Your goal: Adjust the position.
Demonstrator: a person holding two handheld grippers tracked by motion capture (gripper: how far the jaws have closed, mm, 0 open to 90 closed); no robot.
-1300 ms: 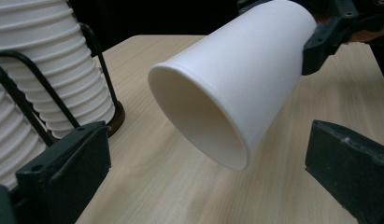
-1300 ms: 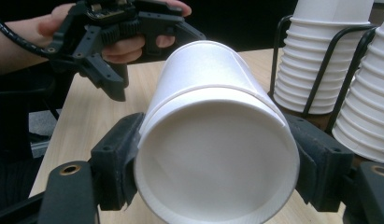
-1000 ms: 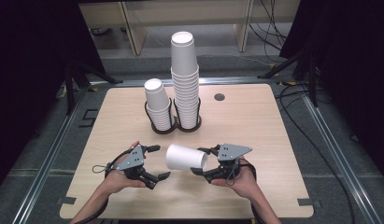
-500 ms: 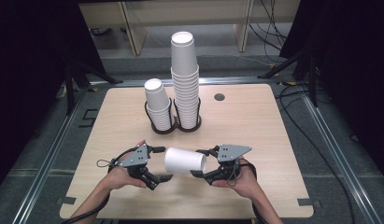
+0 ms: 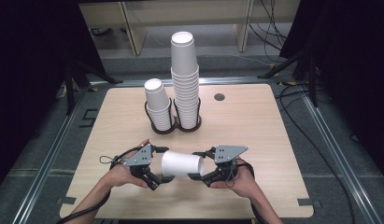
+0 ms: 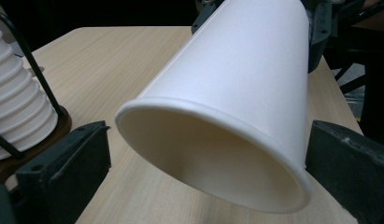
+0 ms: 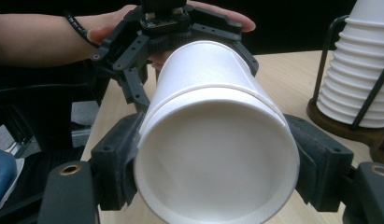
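A white cup (image 5: 181, 163) lay on its side in the air just above the table (image 5: 255, 121), near the front edge, held between the two grippers. The right gripper (image 5: 199, 164) had its jaws clamped on the cup; in the right gripper view the two black pads pressed the cup (image 7: 216, 154) from both sides at one end, and the round face there looked toward that camera. Whether that face was the mouth or the base could not be told.

The left gripper (image 5: 160, 164) sat at the cup's other end. In the left gripper view its jaws stood wide apart on either side of the cup (image 6: 236, 98), near the rolled rim of the open mouth but with gaps between them and the rim, so it was not gripping.

Farther back, toward the middle of the table, a black wire holder (image 5: 173, 122) with two rings carried two stacks of white cups: a short stack (image 5: 158, 101) on the left and a tall stack (image 5: 185, 74) just beside it on the right. A small dark hole (image 5: 219, 97) sat near the far edge, right of the stacks.
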